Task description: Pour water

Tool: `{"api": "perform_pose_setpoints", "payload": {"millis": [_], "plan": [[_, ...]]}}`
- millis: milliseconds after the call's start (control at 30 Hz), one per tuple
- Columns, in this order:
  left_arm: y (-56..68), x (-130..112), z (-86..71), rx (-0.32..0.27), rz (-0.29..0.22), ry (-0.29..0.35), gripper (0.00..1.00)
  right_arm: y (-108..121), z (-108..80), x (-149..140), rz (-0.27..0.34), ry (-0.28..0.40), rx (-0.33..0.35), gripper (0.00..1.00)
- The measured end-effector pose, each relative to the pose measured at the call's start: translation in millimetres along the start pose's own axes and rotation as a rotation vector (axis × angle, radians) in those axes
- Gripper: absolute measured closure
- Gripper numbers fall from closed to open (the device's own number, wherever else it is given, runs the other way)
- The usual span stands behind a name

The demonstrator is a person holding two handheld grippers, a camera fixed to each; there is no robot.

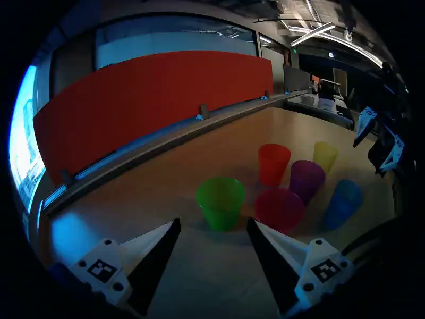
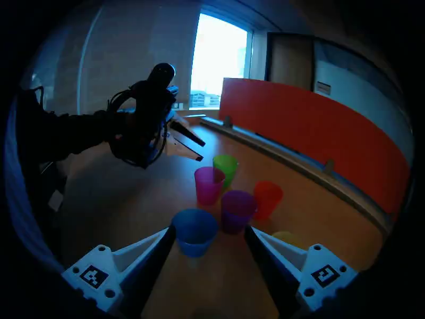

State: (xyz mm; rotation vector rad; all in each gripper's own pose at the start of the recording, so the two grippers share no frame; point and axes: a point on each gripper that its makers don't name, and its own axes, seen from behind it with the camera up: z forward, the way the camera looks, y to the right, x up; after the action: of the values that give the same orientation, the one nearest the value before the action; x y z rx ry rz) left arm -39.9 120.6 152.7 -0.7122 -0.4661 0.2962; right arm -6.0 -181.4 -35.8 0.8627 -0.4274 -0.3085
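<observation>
Green plastic cup (image 1: 220, 203) before left tool (image 1: 212, 222), blue plastic cup (image 2: 193, 234) before right tool (image 2: 209, 229); both spread, empty. Reaching; needs gripping next.

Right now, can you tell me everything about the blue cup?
The blue translucent plastic cup stands upright on the brown wooden table, mouth up, narrowing toward its base. Whether it holds anything I cannot tell. It sits ahead of the right hand-held gripper, whose open fingers do not touch it. A purple plastic cup stands close beside it.
</observation>
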Motion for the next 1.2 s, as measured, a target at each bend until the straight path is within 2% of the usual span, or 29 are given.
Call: {"api": "perform_pose_setpoints", "payload": {"millis": [200, 400, 767, 1200], "plan": [[-0.5, -3.9, 11.3, -0.020, 0.017, -0.020, 0.07, -4.2, 12.4, -11.6, -0.004, -0.027, 0.016, 0.00], [-5.2, -6.2, 18.5, -0.015, 0.030, -0.027, 0.07, -11.0, 25.1, -24.2, -0.015, -0.056, 0.035, 0.00], [-10.0, -5.5, 21.2, -0.010, 0.035, -0.026, 0.07, -23.2, 45.1, -37.4, -0.023, -0.098, 0.068, 0.00], [-12.4, -4.1, 24.3, -0.009, 0.049, -0.022, 0.07, -23.6, 73.7, -44.1, 0.010, -0.113, 0.078, 0.00]]}}
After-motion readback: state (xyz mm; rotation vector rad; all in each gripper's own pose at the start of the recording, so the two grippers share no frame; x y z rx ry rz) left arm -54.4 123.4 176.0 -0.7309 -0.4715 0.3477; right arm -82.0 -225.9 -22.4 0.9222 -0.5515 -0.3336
